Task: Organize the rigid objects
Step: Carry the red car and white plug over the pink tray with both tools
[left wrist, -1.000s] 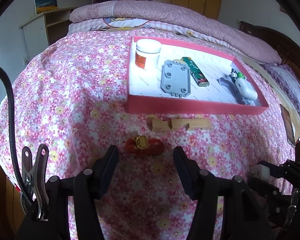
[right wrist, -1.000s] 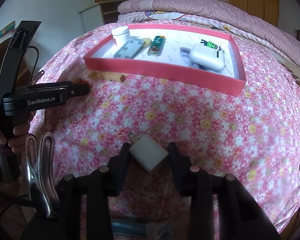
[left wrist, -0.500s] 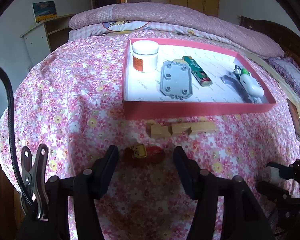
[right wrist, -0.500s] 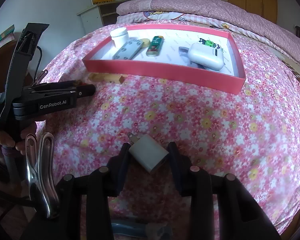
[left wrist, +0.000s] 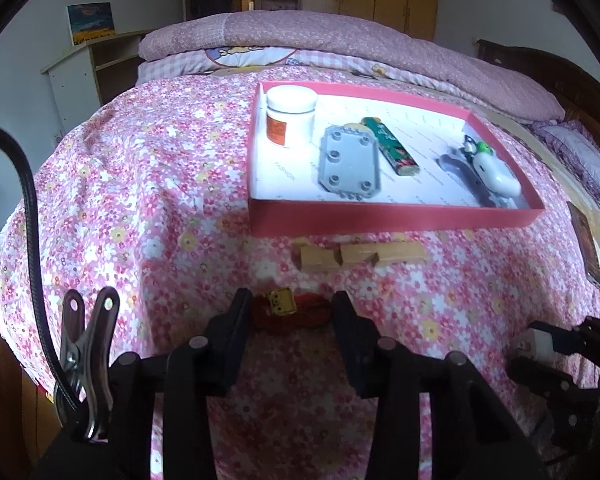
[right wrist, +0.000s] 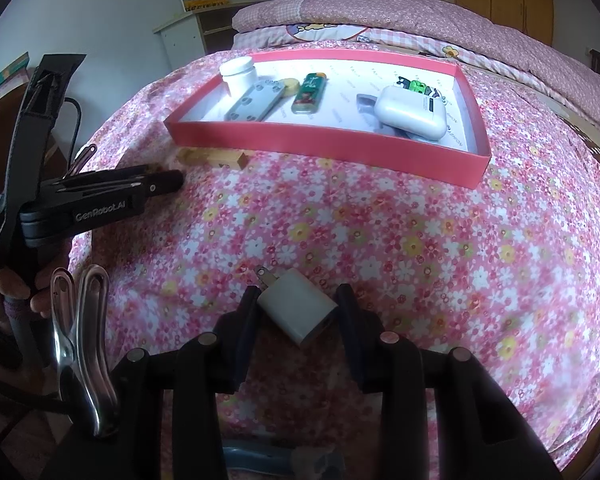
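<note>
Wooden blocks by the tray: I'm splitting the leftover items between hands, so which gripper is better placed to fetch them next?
Probably left, once freed. The wooden blocks lie just beyond the left gripper, whose jaws are closing around the red toy. The right gripper holds the white charger, farther off.

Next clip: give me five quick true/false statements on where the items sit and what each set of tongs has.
1. The white jar stands inside the red tray. True.
2. The wooden blocks lie in the tray. False: on the bedspread, in front of it.
3. The right tongs hold a white charger. True.
4. The left tongs are closing on a green lighter. False: on a small red item.
5. The tray is empty. False: several items inside.
</note>
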`<state>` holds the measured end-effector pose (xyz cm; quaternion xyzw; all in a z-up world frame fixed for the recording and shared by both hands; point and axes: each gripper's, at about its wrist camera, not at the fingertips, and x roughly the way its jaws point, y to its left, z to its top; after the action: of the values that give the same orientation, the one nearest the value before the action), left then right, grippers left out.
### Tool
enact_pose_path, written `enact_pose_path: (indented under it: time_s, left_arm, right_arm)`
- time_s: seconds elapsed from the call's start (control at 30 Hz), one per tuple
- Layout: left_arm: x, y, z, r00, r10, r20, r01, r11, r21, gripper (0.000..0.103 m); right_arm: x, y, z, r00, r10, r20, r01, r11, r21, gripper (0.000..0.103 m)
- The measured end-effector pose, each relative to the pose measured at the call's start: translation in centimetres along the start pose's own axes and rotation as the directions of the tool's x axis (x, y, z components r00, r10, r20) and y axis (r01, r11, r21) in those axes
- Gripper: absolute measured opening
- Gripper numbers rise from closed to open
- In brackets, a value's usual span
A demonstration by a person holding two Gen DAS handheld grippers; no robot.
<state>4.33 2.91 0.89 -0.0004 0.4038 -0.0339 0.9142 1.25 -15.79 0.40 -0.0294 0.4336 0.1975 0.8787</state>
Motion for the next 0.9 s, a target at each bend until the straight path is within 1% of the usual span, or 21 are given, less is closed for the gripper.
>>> enact_pose_path:
  time_s: [0.1,0.2,0.3,0.5,0.6,0.9]
  left_arm:
    - [-0.5,-0.4,-0.5,0.999,-0.034,-0.007,0.034,0.999,0.012,0.043]
    - [-0.7,-0.9,-0.9,0.998,-0.053,-0.013,0.053,0.998,0.028,0.043]
    - [-0.8,-1.4,-1.1,0.999,-0.049,-0.011,0.049,0.998,0.047,0.043]
    - [-0.9,-1.9,-1.4,0.998,-0.064,-0.015,0.065,0.996,0.057,0.043]
    - [-1.0,-2.1,-1.5,0.998,-0.056,-0.010,0.057,0.996,0.067,0.043]
    - [-1.2,-1.6,-1.6,0.997,-0.079,-0.012,0.079,0.996,0.047,0.043]
  right_arm:
    - [0.0,-0.1,0.0,1.000,0.006,0.002,-0.006,1.000,0.006,0.039]
    - [-0.1,-0.2,0.0,1.000,0.011,0.006,-0.011,1.000,0.009,0.039]
    - [-0.1,-0.3,-0.1,1.000,0.014,0.009,-0.015,1.000,0.012,0.039]
    - [-0.1,-0.5,-0.1,0.999,0.033,0.020,-0.033,0.999,0.025,0.040]
    - [-0.1,-0.5,-0.1,0.999,0.034,0.023,-0.035,0.999,0.025,0.040]
    - [-0.4,-0.5,-0.4,0.999,0.032,0.036,-0.034,0.999,0.043,0.040]
